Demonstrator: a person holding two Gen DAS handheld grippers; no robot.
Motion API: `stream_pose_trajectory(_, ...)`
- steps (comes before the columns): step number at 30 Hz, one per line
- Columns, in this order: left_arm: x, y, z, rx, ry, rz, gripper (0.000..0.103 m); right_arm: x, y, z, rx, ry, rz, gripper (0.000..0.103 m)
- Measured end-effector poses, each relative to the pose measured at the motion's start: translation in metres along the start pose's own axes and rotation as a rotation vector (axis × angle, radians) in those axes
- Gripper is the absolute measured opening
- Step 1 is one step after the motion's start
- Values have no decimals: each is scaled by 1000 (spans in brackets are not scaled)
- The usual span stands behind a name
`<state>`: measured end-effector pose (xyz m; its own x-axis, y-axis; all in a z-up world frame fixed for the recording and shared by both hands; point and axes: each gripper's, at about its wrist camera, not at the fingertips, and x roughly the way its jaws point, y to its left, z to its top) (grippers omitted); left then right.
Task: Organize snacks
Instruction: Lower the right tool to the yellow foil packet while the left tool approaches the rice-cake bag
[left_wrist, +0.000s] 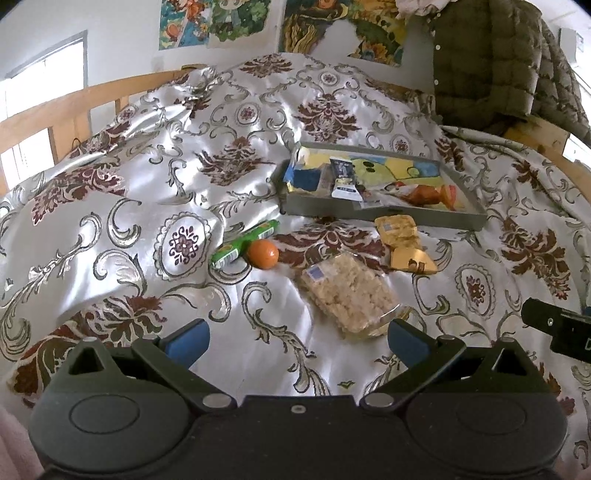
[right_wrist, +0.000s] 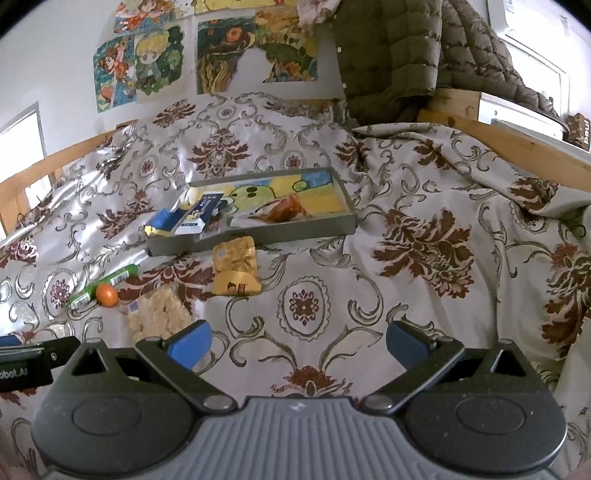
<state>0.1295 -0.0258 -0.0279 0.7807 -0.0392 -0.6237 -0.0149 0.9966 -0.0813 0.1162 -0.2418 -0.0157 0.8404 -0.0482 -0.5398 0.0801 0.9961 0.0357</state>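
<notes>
A grey tray (left_wrist: 424, 216) (right_wrist: 258, 236) lies on the patterned bedspread and holds several snack packets. In front of it lie a yellow packet (left_wrist: 400, 240) (right_wrist: 236, 271), a clear pack of puffed rice cakes (left_wrist: 347, 290) (right_wrist: 157, 314), an orange ball-shaped snack (left_wrist: 262, 253) (right_wrist: 107, 294) and a green tube (left_wrist: 243, 243) (right_wrist: 105, 284). My left gripper (left_wrist: 297, 341) is open and empty, just short of the rice cake pack. My right gripper (right_wrist: 297, 341) is open and empty over bare bedspread, right of the snacks.
The silky bedspread (left_wrist: 147, 184) is wrinkled and rises at the back. A wooden bed rail (left_wrist: 55, 107) runs along the left. A green quilted jacket (left_wrist: 498, 62) hangs at the back right. Posters (right_wrist: 147, 66) cover the wall.
</notes>
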Motion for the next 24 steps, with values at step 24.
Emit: stream_pose_trajectory(24, 12, 0, 2, -6, 63, 20, 102, 10, 12, -1, -43, 53, 46, 103)
